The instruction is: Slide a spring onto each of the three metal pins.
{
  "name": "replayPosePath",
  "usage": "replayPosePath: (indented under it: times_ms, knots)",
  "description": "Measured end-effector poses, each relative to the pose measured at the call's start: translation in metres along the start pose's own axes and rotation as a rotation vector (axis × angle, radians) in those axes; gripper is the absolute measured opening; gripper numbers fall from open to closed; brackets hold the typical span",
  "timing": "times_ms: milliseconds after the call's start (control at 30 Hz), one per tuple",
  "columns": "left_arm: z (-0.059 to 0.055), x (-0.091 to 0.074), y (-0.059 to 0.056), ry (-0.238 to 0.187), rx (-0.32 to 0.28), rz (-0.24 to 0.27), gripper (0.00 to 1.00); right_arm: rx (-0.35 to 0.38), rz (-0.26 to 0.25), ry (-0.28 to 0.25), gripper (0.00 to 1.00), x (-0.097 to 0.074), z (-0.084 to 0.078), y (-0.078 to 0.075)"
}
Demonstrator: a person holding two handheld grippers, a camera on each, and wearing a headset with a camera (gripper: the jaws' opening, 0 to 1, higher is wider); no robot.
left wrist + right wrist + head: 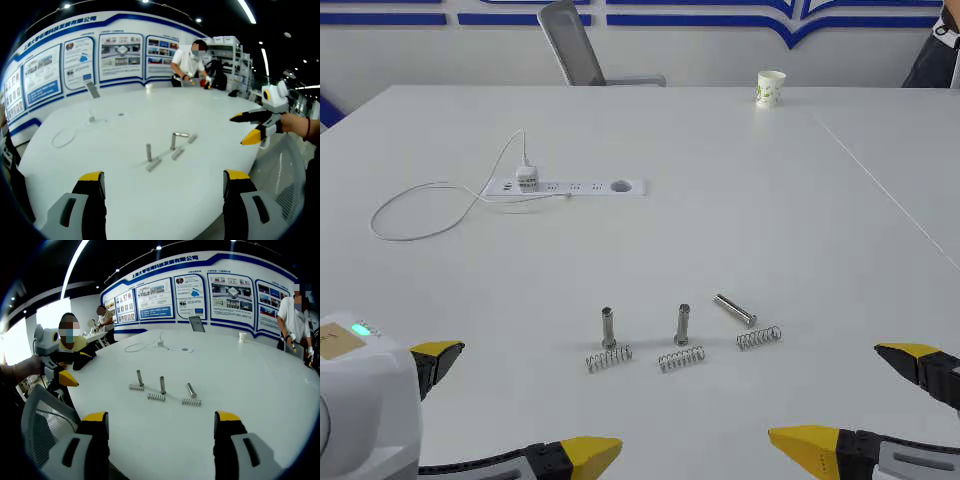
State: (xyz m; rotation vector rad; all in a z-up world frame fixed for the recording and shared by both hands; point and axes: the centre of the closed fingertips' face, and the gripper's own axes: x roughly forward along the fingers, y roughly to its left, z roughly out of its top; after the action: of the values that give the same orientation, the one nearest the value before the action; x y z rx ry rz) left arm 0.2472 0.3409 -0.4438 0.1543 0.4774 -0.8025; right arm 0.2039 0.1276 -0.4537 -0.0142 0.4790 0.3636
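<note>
Three springs point(681, 359) were seen lying just before the pins point(682, 325), two upright, one flat; left gripper point(164, 176) and right gripper point(161, 416) were held wide open, empty. Upright pins could be toppled by a clumsy jaw.

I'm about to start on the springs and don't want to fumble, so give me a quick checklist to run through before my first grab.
1. Is the left gripper open and empty: ok.
2. Is the right gripper open and empty: ok.
3. Are all springs loose on the table and free to pick: ok. The left spring, middle spring and right spring each lie in front of a pin, none on one yet.
4. Are all pins upright: not ok. The left pin and middle pin stand; the right pin lies on its side.
5. Is there clutter near the parts: ok. The power strip and paper cup sit far behind.
</note>
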Motion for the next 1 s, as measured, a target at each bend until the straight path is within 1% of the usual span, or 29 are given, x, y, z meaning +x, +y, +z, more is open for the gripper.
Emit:
replayPosePath:
  times_ms: [233,700,1000]
  knots:
    - [0.0006,-0.0002,0.0,-0.002,-0.001,0.0,1.0,-0.003,-0.003,0.01,0.86,-0.0008,-0.0021,-0.0009]
    - [0.0021,-0.002,0.0008,-0.01,-0.006,0.008,1.0,0.002,-0.009,0.013,0.84,-0.0031,-0.0032,-0.0021]
    - [0.0029,-0.0021,0.0006,-0.008,-0.008,0.011,1.0,0.0,-0.008,0.019,0.83,-0.0017,-0.0041,-0.002]
